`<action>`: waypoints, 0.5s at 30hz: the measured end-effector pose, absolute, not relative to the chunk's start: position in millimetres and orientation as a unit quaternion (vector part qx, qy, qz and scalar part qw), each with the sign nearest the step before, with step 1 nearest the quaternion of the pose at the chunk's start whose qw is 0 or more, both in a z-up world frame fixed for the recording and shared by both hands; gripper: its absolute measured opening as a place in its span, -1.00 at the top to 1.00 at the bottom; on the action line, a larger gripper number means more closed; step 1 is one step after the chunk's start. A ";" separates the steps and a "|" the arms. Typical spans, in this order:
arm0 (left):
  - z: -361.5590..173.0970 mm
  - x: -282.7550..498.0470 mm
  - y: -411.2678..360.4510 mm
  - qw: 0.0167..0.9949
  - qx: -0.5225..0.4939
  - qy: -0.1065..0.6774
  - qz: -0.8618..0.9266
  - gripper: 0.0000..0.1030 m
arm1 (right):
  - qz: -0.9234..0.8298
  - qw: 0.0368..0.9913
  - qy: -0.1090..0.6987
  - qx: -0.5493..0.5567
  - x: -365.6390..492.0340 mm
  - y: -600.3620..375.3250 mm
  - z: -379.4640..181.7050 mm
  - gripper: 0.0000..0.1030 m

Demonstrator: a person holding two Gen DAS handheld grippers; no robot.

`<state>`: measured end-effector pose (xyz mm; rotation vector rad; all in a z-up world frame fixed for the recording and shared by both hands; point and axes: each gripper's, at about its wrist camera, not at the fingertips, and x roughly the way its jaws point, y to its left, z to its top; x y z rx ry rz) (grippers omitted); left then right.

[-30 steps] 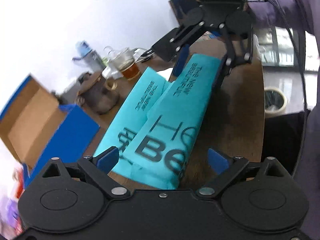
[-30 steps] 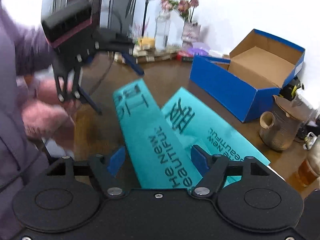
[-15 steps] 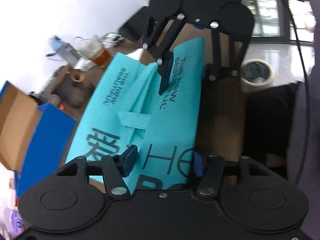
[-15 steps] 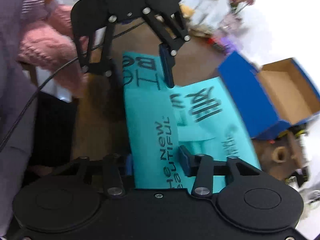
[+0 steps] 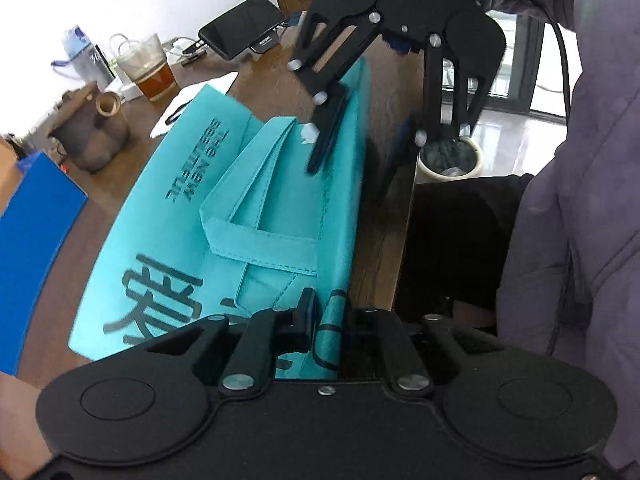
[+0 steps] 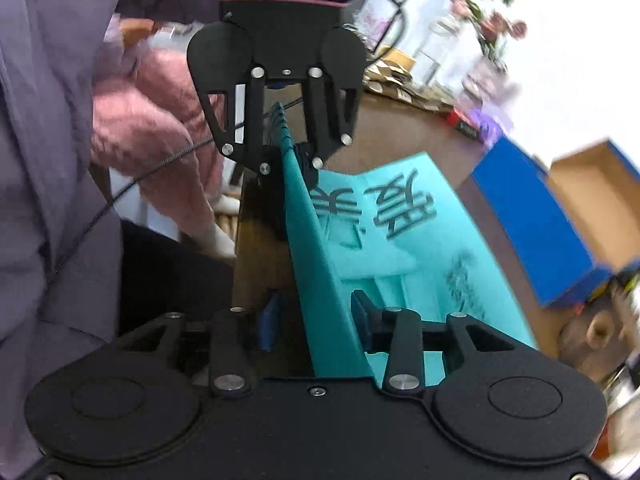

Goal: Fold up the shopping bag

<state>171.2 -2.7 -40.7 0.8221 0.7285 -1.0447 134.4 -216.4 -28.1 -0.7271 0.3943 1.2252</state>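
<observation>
A teal shopping bag with dark lettering lies flat on the brown table, its handle loop showing on top. Along the side nearest the table edge, one long fold of the bag stands up as a ridge. My left gripper is shut on one end of that ridge, and the right wrist view shows the left gripper pinching it. At the other end my right gripper straddles the ridge. Its jaws are opening, and a gap shows beside its blue pad.
A blue shoebox stands open beyond the bag. A clay pot, a glass of tea, a water bottle and a phone sit past the bag's far end. The person's purple jacket is beside the table edge.
Both grippers came in from wide open over the bag's long flap. The left one closed on it and tipped downward. The flap rose into a ridge, uncovering the handle.
</observation>
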 end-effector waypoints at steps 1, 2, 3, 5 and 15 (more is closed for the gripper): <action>-40.4 172.1 -1.4 0.726 0.369 0.334 -0.475 0.79 | 0.563 0.745 0.201 -0.296 144.5 -222.7 -25.5 0.69; -40.1 173.2 -1.2 0.725 0.365 0.337 -0.477 0.79 | 0.574 0.748 0.229 -0.242 157.5 -229.7 -22.3 0.72; -39.8 174.5 -1.3 0.725 0.362 0.339 -0.478 0.79 | 0.587 0.745 0.265 -0.173 172.1 -236.5 -23.1 0.75; -38.3 176.3 -1.4 0.725 0.360 0.343 -0.477 0.69 | 0.596 0.737 0.289 -0.133 181.8 -240.0 -28.8 0.76; 9.1 156.3 10.4 0.801 0.348 0.230 -0.430 0.20 | 0.606 0.667 0.432 0.048 262.0 -254.9 -50.0 0.75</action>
